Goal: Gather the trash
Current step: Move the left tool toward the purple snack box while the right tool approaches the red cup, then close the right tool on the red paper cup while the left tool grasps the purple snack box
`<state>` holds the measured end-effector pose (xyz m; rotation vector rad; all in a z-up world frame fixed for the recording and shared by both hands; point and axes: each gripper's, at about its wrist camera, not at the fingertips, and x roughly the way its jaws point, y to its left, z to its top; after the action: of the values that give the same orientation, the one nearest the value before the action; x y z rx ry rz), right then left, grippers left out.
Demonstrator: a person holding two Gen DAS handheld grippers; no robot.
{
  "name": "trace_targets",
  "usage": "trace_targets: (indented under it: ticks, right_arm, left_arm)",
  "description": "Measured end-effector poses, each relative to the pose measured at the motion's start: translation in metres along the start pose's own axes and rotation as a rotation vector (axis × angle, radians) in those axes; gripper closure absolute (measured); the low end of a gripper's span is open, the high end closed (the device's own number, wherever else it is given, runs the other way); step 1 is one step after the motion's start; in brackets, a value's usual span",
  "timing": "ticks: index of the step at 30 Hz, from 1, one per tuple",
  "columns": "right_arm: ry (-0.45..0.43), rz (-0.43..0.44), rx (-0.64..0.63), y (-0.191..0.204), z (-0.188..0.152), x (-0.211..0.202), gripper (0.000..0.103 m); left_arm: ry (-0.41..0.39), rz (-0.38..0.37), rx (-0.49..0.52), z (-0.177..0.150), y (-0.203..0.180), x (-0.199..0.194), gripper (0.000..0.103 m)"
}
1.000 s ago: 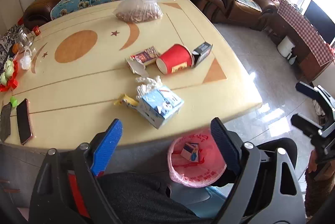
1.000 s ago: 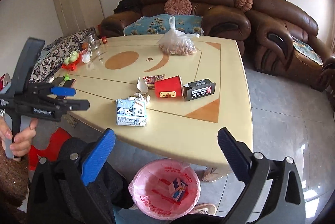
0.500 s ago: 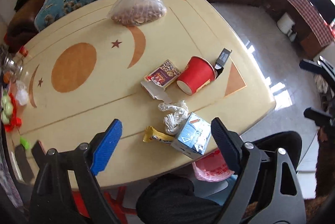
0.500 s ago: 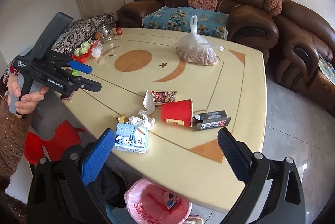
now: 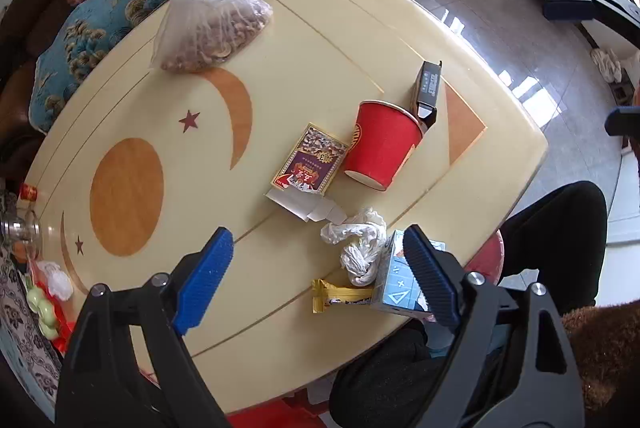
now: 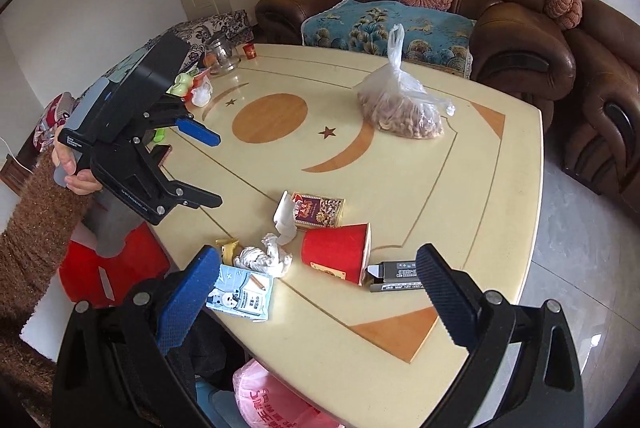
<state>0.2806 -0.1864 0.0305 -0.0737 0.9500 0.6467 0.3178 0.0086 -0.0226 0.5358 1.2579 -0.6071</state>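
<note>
Left hand-held gripper (image 5: pixel 320 272) jaws apart, empty, above bench (image 5: pixel 320 47). Crumpled tissue (image 5: pixel 360 248) just ahead; blue carton (image 5: pixel 394 288) beside right finger, possibly touching. Right hand-held gripper (image 6: pixel 316 296) apart, empty.

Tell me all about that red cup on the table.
The red cup looks like a paper one with a gold emblem and a label on its side. It lies tipped over on the table, its white rim against a dark box. A patterned card pack lies close beside it, and crumpled tissue lies nearby. Whether anything is inside cannot be seen. Nothing holds it.
</note>
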Motion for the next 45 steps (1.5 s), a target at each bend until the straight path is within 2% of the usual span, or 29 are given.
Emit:
trace_targets:
  ticks: [4,8,19,26,30,33,45]
  right_arm:
    - [0.038,0.062,0.0,-0.012,0.006,0.016,0.007]
    - [0.064,0.112,0.027,-0.028,0.01,0.032,0.007]
    - [0.152,0.191,0.093,-0.061,0.01,0.091,0.007]
    - [0.221,0.283,0.106,-0.07,0.012,0.13,0.007]
    - [0.248,0.331,0.123,-0.076,0.011,0.148,0.007]
    - [0.268,0.336,0.138,-0.081,0.009,0.16,0.007]
    - [0.334,0.413,0.151,-0.086,0.001,0.195,0.007]
  left_arm:
    - [0.018,-0.008,0.085,0.008,-0.008,0.014,0.018]
    - [0.056,-0.018,0.129,0.014,-0.009,0.037,0.018]
    - [0.168,-0.033,0.155,0.025,0.011,0.106,0.018]
    - [0.21,-0.045,0.205,0.028,0.013,0.138,0.018]
    - [0.209,-0.069,0.215,0.033,0.014,0.149,0.018]
    - [0.204,-0.089,0.212,0.038,0.016,0.156,0.018]
    - [0.227,-0.111,0.253,0.051,0.022,0.187,0.018]
